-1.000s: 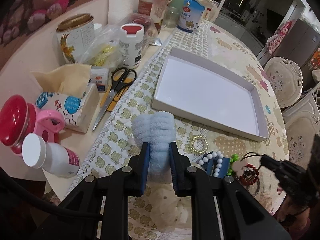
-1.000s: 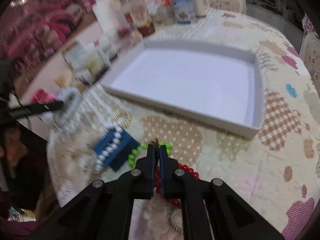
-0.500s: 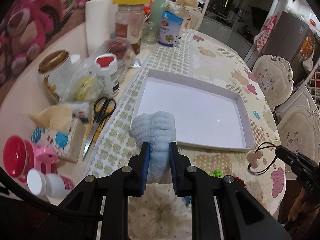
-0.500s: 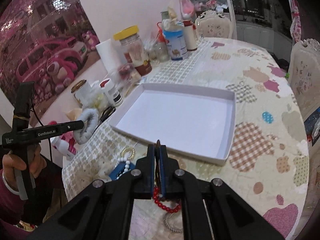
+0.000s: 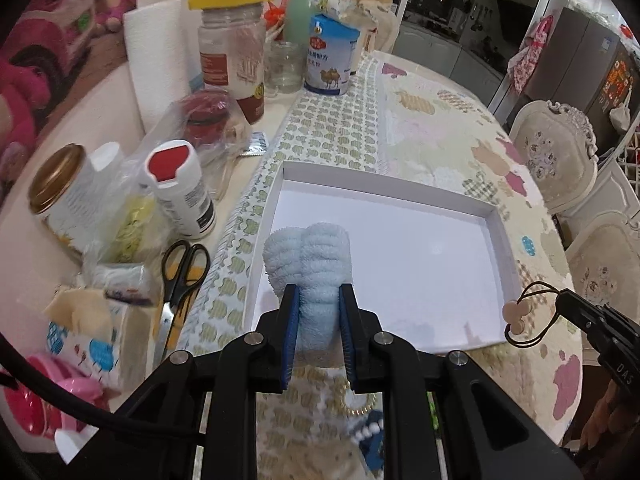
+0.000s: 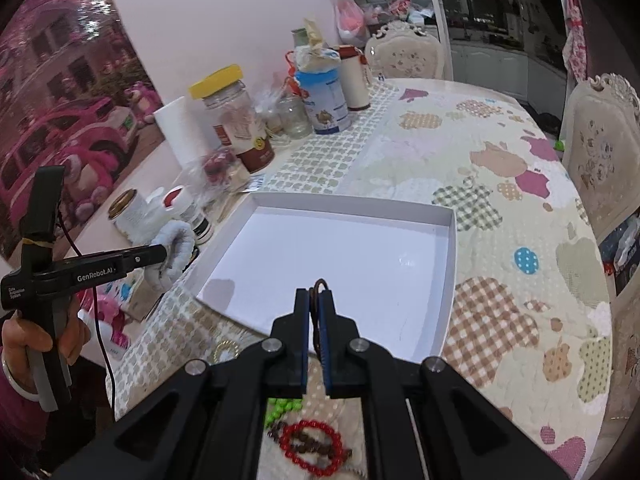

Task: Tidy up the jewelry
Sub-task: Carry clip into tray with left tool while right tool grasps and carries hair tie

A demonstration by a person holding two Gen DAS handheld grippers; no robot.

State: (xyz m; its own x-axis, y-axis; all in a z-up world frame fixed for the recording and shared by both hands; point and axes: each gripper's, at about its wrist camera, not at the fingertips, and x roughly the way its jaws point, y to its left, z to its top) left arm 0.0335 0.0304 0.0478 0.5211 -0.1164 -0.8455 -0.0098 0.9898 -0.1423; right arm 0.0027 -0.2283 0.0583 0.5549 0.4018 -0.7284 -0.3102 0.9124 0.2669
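My left gripper (image 5: 318,300) is shut on a fluffy light-blue scrunchie (image 5: 310,256), held above the near left corner of the white tray (image 5: 384,184). It also shows in the right wrist view (image 6: 162,254). My right gripper (image 6: 316,292) is shut on a dark elastic hair tie (image 5: 530,316) with a beige charm, held over the tray's (image 6: 352,202) near edge. On the cloth below lie a red bead bracelet (image 6: 310,448), green beads (image 6: 282,406), a gold ring-shaped hoop (image 6: 226,350) and a white pearl string on a blue card (image 5: 370,432).
Jars, bottles, a paper towel roll (image 5: 156,76), scissors (image 5: 180,280) and a tissue pack (image 5: 88,336) crowd the table's left side. A milk powder can (image 5: 330,62) stands at the back. Ornate chairs (image 5: 560,152) stand to the right of the table.
Both grippers have risen and moved forward toward the tray, the left with the blue scrunchie, the right with the hair tie lifted off the cloth.
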